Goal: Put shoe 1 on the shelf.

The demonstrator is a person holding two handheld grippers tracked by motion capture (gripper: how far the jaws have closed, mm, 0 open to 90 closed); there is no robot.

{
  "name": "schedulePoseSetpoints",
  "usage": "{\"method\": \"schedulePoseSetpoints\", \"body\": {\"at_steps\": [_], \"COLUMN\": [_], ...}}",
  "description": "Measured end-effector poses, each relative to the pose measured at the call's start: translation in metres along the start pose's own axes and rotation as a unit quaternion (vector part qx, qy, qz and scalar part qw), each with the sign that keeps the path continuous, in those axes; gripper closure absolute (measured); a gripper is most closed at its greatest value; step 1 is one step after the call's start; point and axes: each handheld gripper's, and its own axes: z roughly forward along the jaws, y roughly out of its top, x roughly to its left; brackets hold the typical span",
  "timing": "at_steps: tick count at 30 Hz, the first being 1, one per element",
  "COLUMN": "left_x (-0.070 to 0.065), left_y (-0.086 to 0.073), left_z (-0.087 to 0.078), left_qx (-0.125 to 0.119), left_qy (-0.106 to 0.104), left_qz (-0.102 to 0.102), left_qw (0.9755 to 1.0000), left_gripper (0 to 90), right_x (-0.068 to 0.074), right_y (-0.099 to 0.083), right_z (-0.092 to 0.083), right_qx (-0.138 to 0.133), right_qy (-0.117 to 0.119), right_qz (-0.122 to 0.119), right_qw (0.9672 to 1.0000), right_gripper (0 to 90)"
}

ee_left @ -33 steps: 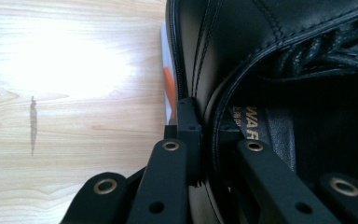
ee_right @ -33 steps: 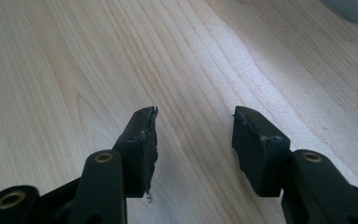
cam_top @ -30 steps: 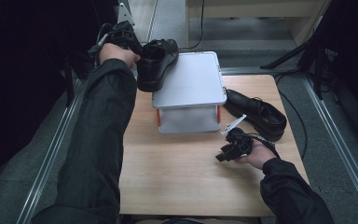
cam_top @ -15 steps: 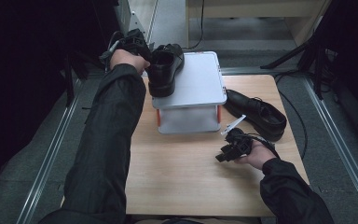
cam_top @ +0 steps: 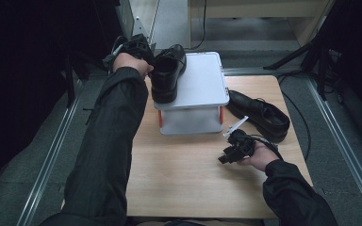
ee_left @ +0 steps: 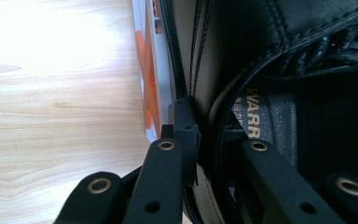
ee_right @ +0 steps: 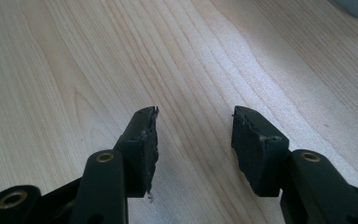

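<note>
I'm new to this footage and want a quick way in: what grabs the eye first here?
A black shoe sits on the lid of a white box at the far side of the table, its collar between the left gripper jaws, which have just been opening. The second shoe lies right of the box, beside the open right gripper.

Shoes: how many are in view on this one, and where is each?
2. One black shoe sits on the white lid of the box, its collar between the left gripper's jaws. The other shoe lies on the table right of the box. None looks hidden.
</note>
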Motion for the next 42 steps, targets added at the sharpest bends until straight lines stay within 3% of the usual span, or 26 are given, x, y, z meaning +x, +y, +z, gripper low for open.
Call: {"method": "schedulePoseSetpoints", "body": {"at_steps": [13, 22, 29, 42], "left_x": [-0.001, 0.002, 0.000, 0.000], "left_y": [0.000, 0.000, -0.001, -0.001], "left_z": [0.006, -0.001, -0.003, -0.004], "left_qx": [0.017, 0.009, 0.013, 0.024], "left_qy": [-0.017, -0.034, -0.034, -0.059], "left_qz": [0.004, 0.006, 0.008, 0.002], "left_qw": [0.9997, 0.9994, 0.9993, 0.9980], "left_gripper": [77.2, 74.1, 77.9, 79.4], "right_x": [-0.001, -0.001, 0.000, -0.001], "right_y": [0.000, 0.000, 0.000, 0.000], "right_z": [0.000, 0.001, 0.001, 0.001], "right_qx": [0.002, 0.003, 0.005, 0.005], "right_qy": [0.001, 0.001, 0.001, 0.002], "right_qz": [-0.001, -0.001, -0.002, -0.002], "right_qw": [1.0000, 1.0000, 1.0000, 1.0000], "right_gripper": [51.4, 51.4, 51.4, 51.5]}}
